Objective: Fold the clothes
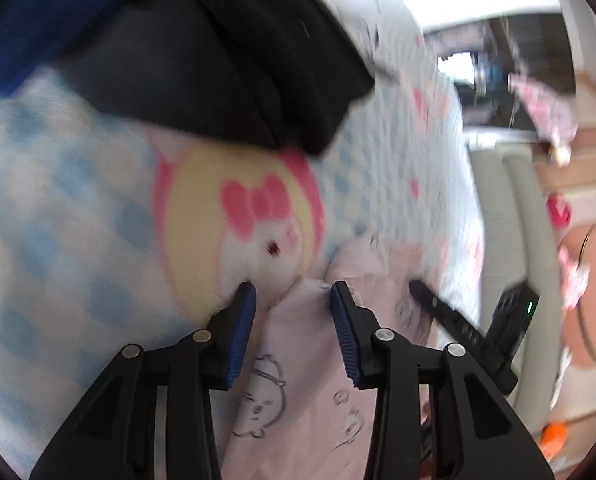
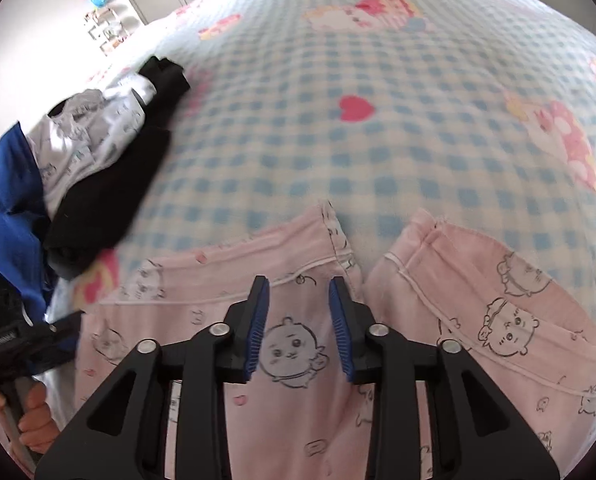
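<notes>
Pink pajama pants (image 2: 282, 360) lie on the checkered blanket (image 2: 337, 140), legs running away from the camera, cuffs at the far end. Right gripper (image 2: 299, 304) and left gripper (image 1: 294, 304) hover over them, both spread wide, gripping nothing.

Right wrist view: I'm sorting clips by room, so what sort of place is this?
Most likely a bedroom: a checked blanket with cartoon prints covers a wide soft surface, pink pajamas lie spread on it, and a clothes pile sits beside them.
</notes>
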`<action>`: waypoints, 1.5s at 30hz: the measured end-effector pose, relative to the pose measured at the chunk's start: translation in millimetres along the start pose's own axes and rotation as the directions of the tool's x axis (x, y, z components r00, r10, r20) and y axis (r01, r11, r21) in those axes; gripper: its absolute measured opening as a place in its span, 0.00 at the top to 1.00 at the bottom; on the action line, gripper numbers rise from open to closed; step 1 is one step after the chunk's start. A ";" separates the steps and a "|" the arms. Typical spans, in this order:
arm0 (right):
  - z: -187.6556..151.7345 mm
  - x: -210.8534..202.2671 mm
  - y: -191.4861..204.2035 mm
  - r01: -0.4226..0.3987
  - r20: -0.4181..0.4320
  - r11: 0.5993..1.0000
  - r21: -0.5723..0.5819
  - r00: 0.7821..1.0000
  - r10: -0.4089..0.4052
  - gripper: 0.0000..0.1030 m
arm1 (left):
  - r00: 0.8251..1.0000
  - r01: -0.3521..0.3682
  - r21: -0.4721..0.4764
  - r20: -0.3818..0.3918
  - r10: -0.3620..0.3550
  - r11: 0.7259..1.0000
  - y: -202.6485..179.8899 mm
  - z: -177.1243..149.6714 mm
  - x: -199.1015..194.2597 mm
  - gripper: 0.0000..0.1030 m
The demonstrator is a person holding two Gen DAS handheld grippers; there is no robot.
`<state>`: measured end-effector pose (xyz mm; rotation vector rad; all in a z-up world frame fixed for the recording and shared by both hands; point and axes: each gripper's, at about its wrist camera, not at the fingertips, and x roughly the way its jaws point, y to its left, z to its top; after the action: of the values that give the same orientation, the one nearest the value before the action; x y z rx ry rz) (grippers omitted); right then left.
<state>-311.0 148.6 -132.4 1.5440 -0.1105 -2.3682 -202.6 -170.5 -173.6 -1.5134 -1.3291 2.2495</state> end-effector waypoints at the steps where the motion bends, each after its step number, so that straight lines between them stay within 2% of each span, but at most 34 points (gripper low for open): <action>1: -2.0 5.6 -1.5 0.004 -0.014 1.000 -0.004 1.000 -0.004 0.64 | 1.000 -0.020 0.046 -0.013 0.020 0.999 -7.7 -1.0 4.2 0.87; 3: -6.8 18.5 -0.7 0.006 -0.048 1.000 -0.026 0.999 -0.007 0.64 | 0.996 -0.083 0.177 0.047 0.075 0.981 -32.3 -8.0 -3.2 0.91; 4: -8.7 19.4 2.2 0.009 -0.043 0.999 -0.047 0.999 -0.011 0.68 | 0.990 -0.112 0.240 0.107 0.089 0.964 -45.7 -13.6 -12.9 0.93; 5: -9.4 16.6 6.6 0.002 -0.026 0.997 -0.071 1.000 -0.004 0.84 | 0.980 -0.147 0.304 0.173 0.097 0.941 -59.8 -20.1 -24.1 0.93; 6: -10.2 12.7 10.9 -0.005 -0.005 0.995 -0.095 1.000 0.004 0.92 | 0.961 -0.195 0.374 0.259 0.100 0.907 -75.1 -29.9 -39.9 0.93; 8: -11.9 -6.1 17.3 -0.014 0.084 0.993 -0.116 0.996 0.024 0.94 | 0.903 -0.338 0.466 0.405 0.143 0.818 -95.2 -48.9 -60.4 0.93; 9: -12.4 -13.8 17.9 -0.006 0.113 0.992 -0.124 0.993 0.020 0.94 | 0.877 -0.401 0.497 0.452 0.165 0.770 -101.5 -56.2 -66.0 0.93; 10: -12.4 -19.1 17.8 0.006 0.132 0.992 -0.128 0.991 0.011 0.94 | 0.883 -0.410 0.514 0.431 0.186 0.753 -98.1 -56.3 -63.4 0.92; 12: -9.1 -10.9 12.5 0.063 0.089 0.991 -0.116 0.995 -0.052 0.94 | 0.914 -0.376 0.470 0.330 0.236 0.798 -77.4 -40.6 -52.1 0.91; 13: -7.5 -6.5 9.1 0.083 0.065 0.991 -0.107 0.995 -0.077 0.93 | 0.929 -0.350 0.422 0.274 0.251 0.836 -64.7 -28.8 -49.2 0.90; 14: -6.3 -1.1 3.2 0.074 0.034 0.994 -0.081 0.997 -0.071 0.93 | 0.949 -0.299 0.376 0.211 0.233 0.877 -52.8 -19.9 -45.0 0.89; 15: -5.1 1.5 -1.4 0.054 0.015 0.997 -0.048 0.998 -0.053 0.93 | 0.970 -0.224 0.321 0.163 0.180 0.920 -40.3 -12.1 -45.9 0.88; 16: -4.5 0.6 -5.1 0.027 0.012 0.999 -0.023 1.000 -0.027 0.90 | 0.978 -0.175 0.260 0.159 0.137 0.950 -30.0 -7.8 -50.3 0.82; 17: -4.2 -2.1 -5.8 0.002 0.021 1.000 -0.014 1.000 -0.002 0.81 | 0.981 -0.140 0.213 0.165 0.106 0.967 -19.5 -8.2 -55.6 0.69; 19: -3.4 -6.9 -6.5 -0.046 0.039 0.999 0.000 0.998 0.046 0.78 | 0.983 -0.073 0.109 0.178 0.053 0.991 -2.3 0.3 -60.4 0.57; 20: -2.3 -7.2 -4.6 -0.052 0.043 0.999 -0.011 0.998 0.052 0.77 | 0.982 -0.050 0.064 0.183 0.037 0.997 5.1 3.8 -61.9 0.57; 22: -3.0 -5.2 -0.1 -0.039 0.030 0.998 -0.040 0.999 0.040 0.73 | 0.984 -0.075 0.022 0.166 0.070 0.997 11.7 6.5 -58.6 0.57; 23: -1.4 -1.2 3.6 -0.034 0.014 0.998 -0.052 0.999 0.035 0.71 | 0.986 -0.089 0.006 0.145 0.087 0.996 14.4 7.9 -55.3 0.57; 25: 1.5 7.6 7.6 -0.046 -0.019 0.997 -0.063 0.999 0.045 0.66 | 0.992 -0.112 0.004 0.054 0.112 0.994 15.4 8.6 -39.8 0.57; 26: 2.8 13.9 8.8 -0.055 -0.040 0.996 -0.063 0.998 0.053 0.64 | 0.993 -0.118 0.012 0.026 0.118 0.993 14.1 7.9 -32.9 0.57; 29: 4.1 29.6 13.0 -0.057 -0.071 0.996 -0.065 0.996 0.053 0.64 | 0.986 -0.162 0.113 -0.018 0.165 0.980 -4.3 1.3 -16.6 0.59; 30: 3.6 32.2 15.5 -0.059 -0.071 0.996 -0.074 0.996 0.054 0.64 | 0.984 -0.173 0.140 -0.019 0.177 0.975 -8.5 0.7 -13.7 0.61; 31: 3.0 34.1 17.8 -0.062 -0.070 0.995 -0.083 0.996 0.056 0.67 | 0.981 -0.185 0.166 -0.018 0.191 0.969 -13.2 0.2 -11.2 0.77; 32: 2.3 33.0 19.1 -0.068 -0.065 0.993 -0.092 0.996 0.063 0.78 | 0.978 -0.204 0.192 -0.008 0.210 0.960 -19.9 -1.1 -10.6 0.88; 33: 2.5 31.0 20.2 -0.071 -0.056 0.993 -0.093 0.996 0.066 0.87 | 0.973 -0.230 0.230 0.018 0.232 0.946 -29.6 -3.8 -12.8 0.88; 34: 2.9 28.5 21.4 -0.074 -0.046 0.993 -0.094 0.997 0.070 0.90 | 0.966 -0.259 0.275 0.064 0.251 0.926 -39.8 -4.6 -16.6 0.89; 35: 4.3 23.6 22.7 -0.081 -0.025 0.992 -0.096 0.997 0.079 0.93 | 0.953 -0.301 0.331 0.138 0.270 0.894 -50.8 -5.9 -26.5 0.90; 37: 7.8 9.0 25.5 -0.096 0.038 0.990 -0.104 0.994 0.101 0.94 | 0.921 -0.371 0.420 0.283 0.269 0.829 -69.2 -6.9 -47.1 0.90; 38: 9.7 -1.5 27.0 -0.105 0.085 0.988 -0.113 0.990 0.114 0.94 | 0.898 -0.408 0.455 0.358 0.257 0.792 -77.7 -8.2 -57.1 0.90; 39: 10.8 -10.1 28.0 -0.109 0.127 0.987 -0.120 0.984 0.124 0.95 | 0.862 -0.463 0.479 0.440 0.253 0.745 -86.1 -13.4 -64.3 0.90; 40: 11.4 -12.5 28.7 -0.099 0.149 0.987 -0.129 0.982 0.118 0.95 | 0.840 -0.499 0.494 0.479 0.256 0.712 -88.6 -15.6 -66.3 0.90; 42: 12.8 -15.1 29.9 -0.081 0.184 0.986 -0.144 0.977 0.107 0.94 | 0.834 -0.529 0.506 0.458 0.307 0.682 -78.5 -7.5 -53.4 0.89; 44: 14.2 6.7 27.9 -0.060 0.125 0.991 -0.120 0.989 0.075 0.94 | 0.826 -0.558 0.484 0.404 0.393 0.674 -59.1 7.7 -26.6 0.86; 45: 13.8 18.2 26.1 -0.057 0.090 0.993 -0.104 0.994 0.067 0.93 | 0.831 -0.556 0.479 0.352 0.431 0.680 -48.0 15.3 -12.7 0.86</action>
<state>-324.6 117.0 -136.6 1.3652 -0.0574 -2.3587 -225.3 -157.2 -128.8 -1.5463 -0.1682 2.8331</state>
